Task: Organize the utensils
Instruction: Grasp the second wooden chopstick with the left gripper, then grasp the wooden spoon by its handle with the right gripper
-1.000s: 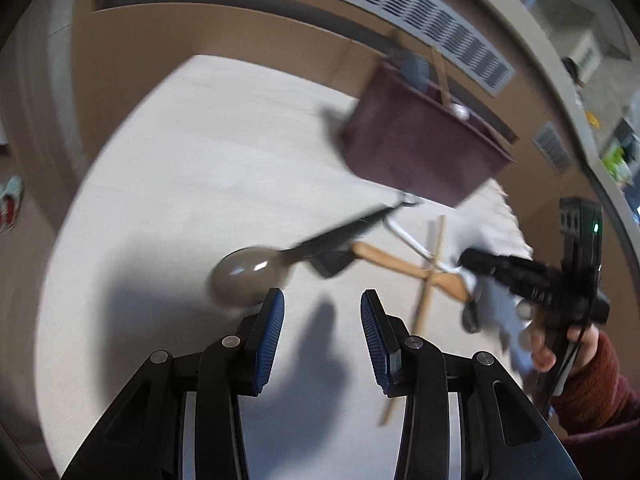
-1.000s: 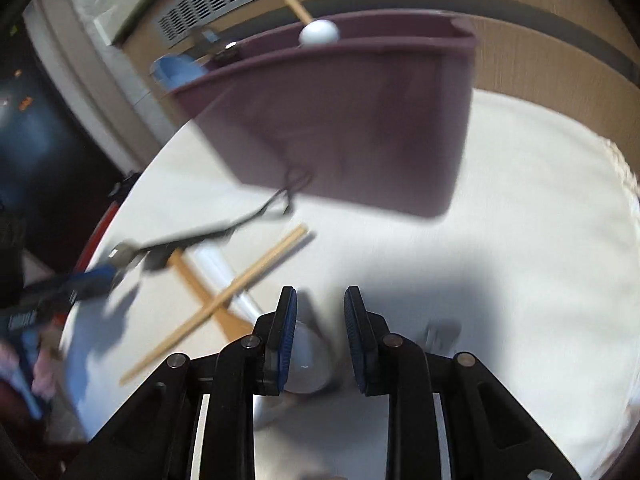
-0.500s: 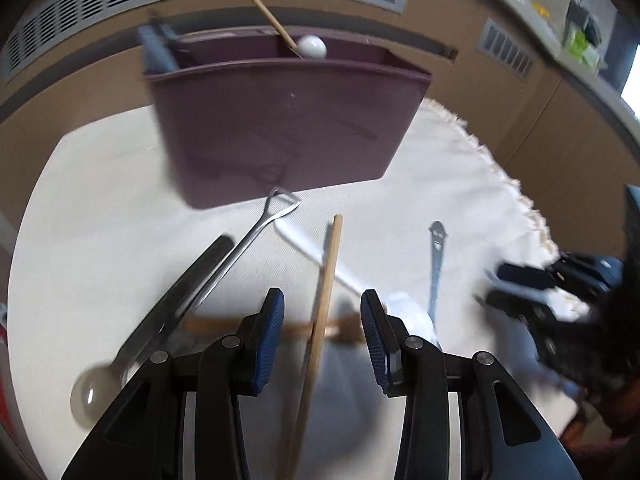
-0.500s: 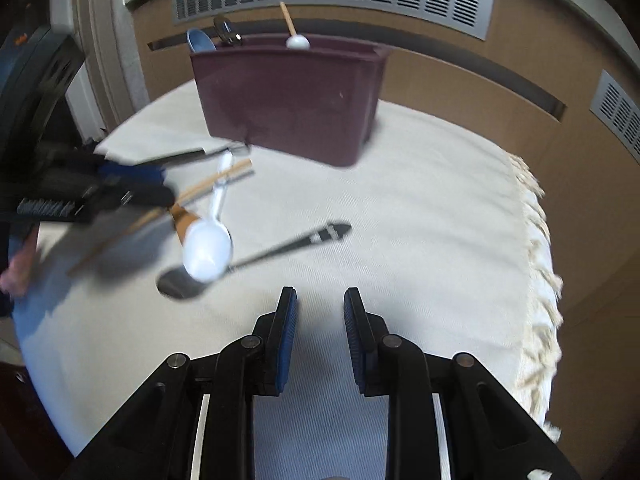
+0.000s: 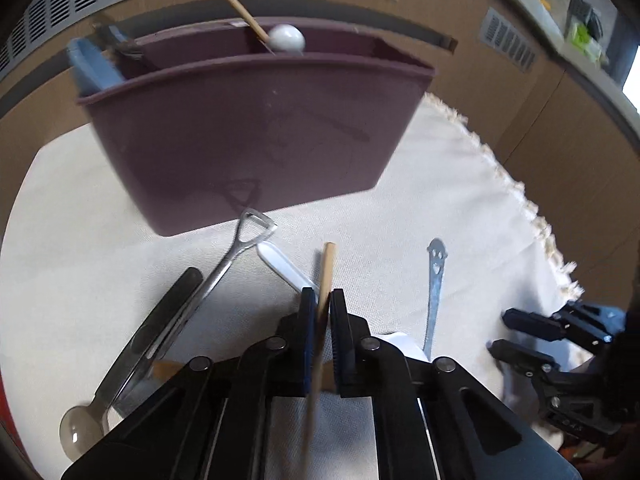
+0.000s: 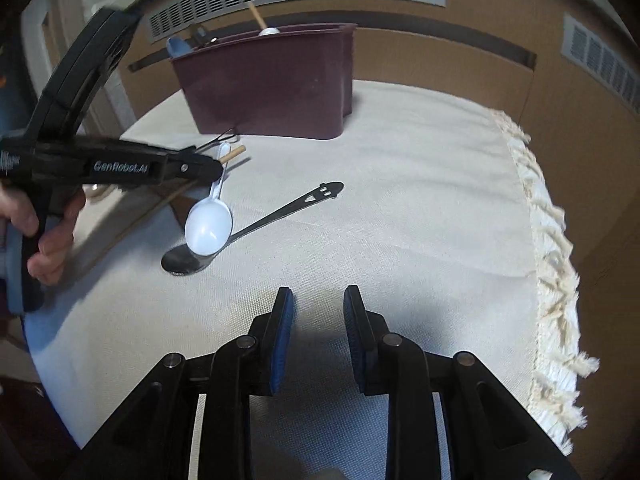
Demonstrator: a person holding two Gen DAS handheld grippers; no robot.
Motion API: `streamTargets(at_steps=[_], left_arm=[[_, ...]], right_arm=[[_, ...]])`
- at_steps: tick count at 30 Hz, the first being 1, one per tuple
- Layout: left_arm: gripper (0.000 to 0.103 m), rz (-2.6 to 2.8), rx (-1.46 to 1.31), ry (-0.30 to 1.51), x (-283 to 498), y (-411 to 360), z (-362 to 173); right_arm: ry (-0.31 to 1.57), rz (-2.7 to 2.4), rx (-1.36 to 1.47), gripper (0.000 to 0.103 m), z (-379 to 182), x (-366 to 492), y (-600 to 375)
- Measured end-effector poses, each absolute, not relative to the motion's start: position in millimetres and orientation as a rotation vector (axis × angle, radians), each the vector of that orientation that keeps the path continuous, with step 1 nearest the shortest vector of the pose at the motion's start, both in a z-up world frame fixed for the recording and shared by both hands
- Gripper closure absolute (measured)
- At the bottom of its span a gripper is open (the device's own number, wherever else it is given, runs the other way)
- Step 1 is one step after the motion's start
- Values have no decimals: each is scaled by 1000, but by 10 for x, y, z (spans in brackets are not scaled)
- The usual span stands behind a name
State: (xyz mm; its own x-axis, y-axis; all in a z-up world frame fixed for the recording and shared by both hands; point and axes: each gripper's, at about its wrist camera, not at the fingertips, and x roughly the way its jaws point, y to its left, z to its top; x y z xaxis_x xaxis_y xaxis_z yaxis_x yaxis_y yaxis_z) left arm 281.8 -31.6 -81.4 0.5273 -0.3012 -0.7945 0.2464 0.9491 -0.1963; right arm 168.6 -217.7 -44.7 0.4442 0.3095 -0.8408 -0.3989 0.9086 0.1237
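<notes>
My left gripper (image 5: 320,300) is closing, and its blue pads press on a wooden chopstick (image 5: 328,264) that lies on the cloth and points at the dark purple utensil caddy (image 5: 248,132). Under the chopstick lies a white plastic spoon (image 5: 280,264). A metal spoon with a smiley handle (image 5: 435,276) is to the right. To the left are a shovel-handled metal spoon (image 5: 224,268) and a black-handled spoon (image 5: 160,320). My right gripper (image 6: 316,300) hangs open over bare cloth, short of the white spoon (image 6: 208,226) and smiley spoon (image 6: 288,212). Its view also shows the left gripper (image 6: 216,168).
The caddy (image 6: 272,84) stands at the back of the table and holds a wooden-handled white spoon (image 5: 285,38) and a blue utensil (image 5: 94,66). The cream cloth's fringed edge (image 6: 552,240) runs down the right side. A wooden wall with vents is behind.
My left gripper swung over the utensils, then shut on the chopstick that lay between its open pads. My right gripper drew back from the white spoon and stays open.
</notes>
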Motion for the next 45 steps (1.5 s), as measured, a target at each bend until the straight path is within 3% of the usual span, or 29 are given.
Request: streamTargets(at_steps=[7, 14, 28, 32, 45], left_arm=[[97, -283, -201, 831, 2501, 242, -418], [97, -162, -354, 654, 2103, 940, 13], [97, -110, -459, 575, 1884, 1344, -13], [97, -123, -442, 568, 1927, 1246, -9], [97, -186, -347, 578, 2070, 632, 60]], right_arm=[[1063, 466, -164, 78, -433, 1747, -2100], [930, 679, -391, 81, -170, 1787, -1493], [1030, 992, -596, 88, -498, 2229, -121], [1082, 960, -525, 91, -474, 2310, -167], [928, 725, -88, 93, 353, 2000, -1555]])
